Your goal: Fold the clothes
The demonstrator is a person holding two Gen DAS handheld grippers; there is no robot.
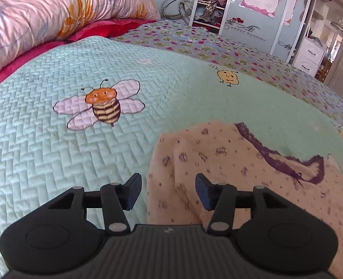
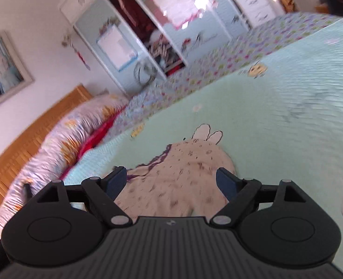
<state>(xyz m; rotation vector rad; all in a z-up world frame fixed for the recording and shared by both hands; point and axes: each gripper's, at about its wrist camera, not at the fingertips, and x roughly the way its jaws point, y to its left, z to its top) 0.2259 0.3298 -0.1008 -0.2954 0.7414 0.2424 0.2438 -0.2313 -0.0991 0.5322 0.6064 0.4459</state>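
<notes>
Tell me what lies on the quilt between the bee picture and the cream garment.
Nothing: in the left wrist view only bare mint quilt lies between the bee and the cream garment with purple lace trim.

Inventory, by count:

- Garments: one cream spotted garment (image 1: pixel 218 162) with purple lace trim, lying on the bed directly ahead of and below the jaws.
- Quilts: one mint quilted cover (image 1: pixel 55 162), extending ahead of the jaws.
- Bee motifs on the cover: one large bee (image 1: pixel 101 104), ahead-left of the left jaws.
- Pillows: one floral pillow (image 1: pixel 55 11), far ahead-left.
- Framed photographs: one (image 2: pixel 1 67), far left of the right jaws.
</notes>
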